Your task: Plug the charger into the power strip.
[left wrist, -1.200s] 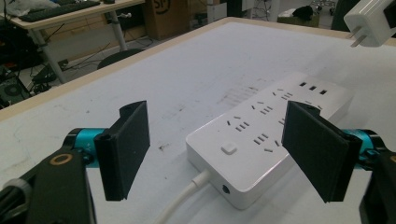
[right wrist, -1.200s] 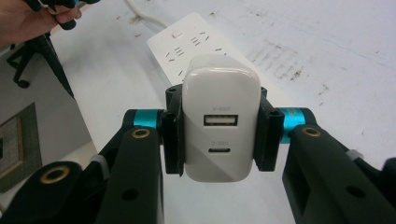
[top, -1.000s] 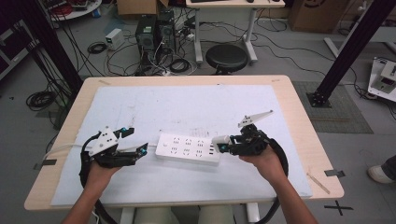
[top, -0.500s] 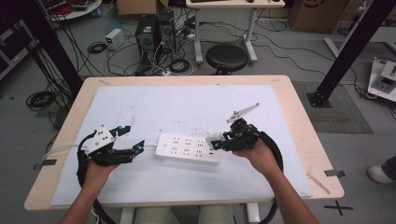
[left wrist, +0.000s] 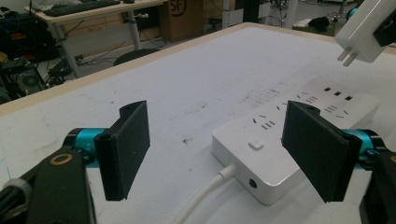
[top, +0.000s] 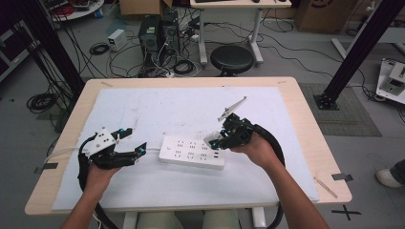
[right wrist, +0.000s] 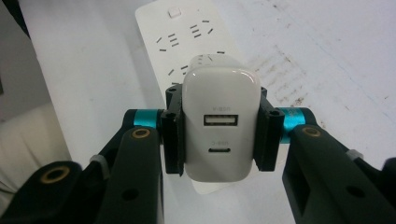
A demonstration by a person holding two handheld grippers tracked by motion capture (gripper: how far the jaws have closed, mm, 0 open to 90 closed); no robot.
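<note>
The right gripper (top: 213, 141) has the white block-shaped USB charger (right wrist: 221, 123) clamped flat between its jaws, pads pressed on the two side faces, the USB ports facing back up at the right gripper view. The charger's prongs show in the left gripper view, pointing down and clear of everything, so it hangs in the air above the white rectangular plastic power strip (top: 191, 152) rather than sitting in it. Here is the relation that matters: the strip lies directly beyond and below those jaws, its long axis running away from them along the pale surface (top: 191, 105), with rows of socket slots lined up along that axis and the near end right under the charger. The prongs look tilted rather than square to the strip's face, so levelling seems the thing to get right. Over on the other side, the left gripper (top: 134, 144) waits with its jaws spread wide and nothing between them, the strip's cable end (left wrist: 254, 182) just ahead, near the right-hand jaw. It is the closer hand to brace that end.
</note>
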